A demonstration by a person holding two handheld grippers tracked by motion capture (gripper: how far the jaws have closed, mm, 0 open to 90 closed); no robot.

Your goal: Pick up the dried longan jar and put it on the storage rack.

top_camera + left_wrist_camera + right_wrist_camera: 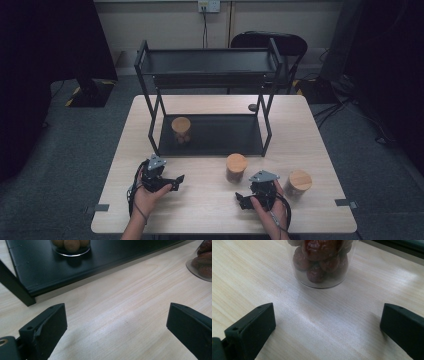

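Note:
Three glass jars with wooden lids are in the high view. One jar [181, 130] stands on the lower shelf of a black rack [210, 135]; in the left gripper view this jar [71, 247] holds round light-brown pieces. A second jar [236, 167] stands on the table in front of the rack, and the right gripper view shows the red dates inside this jar [320, 262]. The third jar [298, 184] stands at the right. My left gripper [175, 182] [116, 315] is open over bare wood. My right gripper [241, 200] [328, 315] is open too, just short of the date jar.
The rack's upper shelf [207, 62] overhangs the lower one, and its black legs [152, 125] stand on the wooden table [210, 210]. A dark chair [267, 42] stands behind the table. The date jar's edge [202, 262] appears at the right of the left gripper view.

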